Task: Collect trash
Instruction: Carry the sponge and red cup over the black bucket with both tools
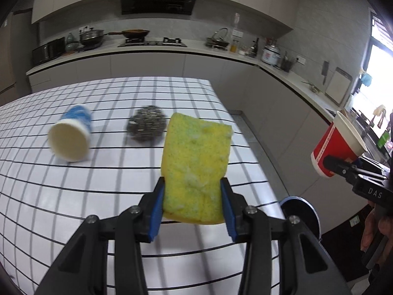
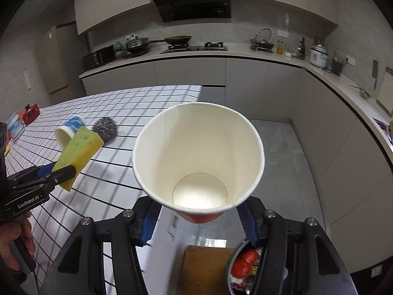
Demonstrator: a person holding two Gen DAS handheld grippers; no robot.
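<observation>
Already my left claw (image 1: 191,201) grips the yellow sponge (image 1: 196,169) and my right claw (image 2: 197,217) grips the red paper cup (image 2: 199,157), while the blue cup (image 1: 71,137) and steel scourer (image 1: 146,126) wait on the surface (image 1: 73,196), bin (image 2: 242,270) below.

A kitchen with pale grey cabinet fronts and a white L-shaped counter (image 2: 245,51) running along the back wall and down the right side. A black range hood (image 2: 194,0) hangs over a gas hob (image 2: 194,47) — a frying pan (image 2: 177,39) and a lidded pot (image 2: 137,44) sit to its left, beside a black microwave (image 2: 97,59). A rice cooker (image 2: 318,55) stands near the corner. A tall beige fridge (image 2: 55,61) fills the left wall. The floor (image 2: 282,152) is grey tile. The bench (image 1: 147,93) wears a white cloth with a black grid. Bright daylight pours through a window (image 1: 379,73) at far right.
</observation>
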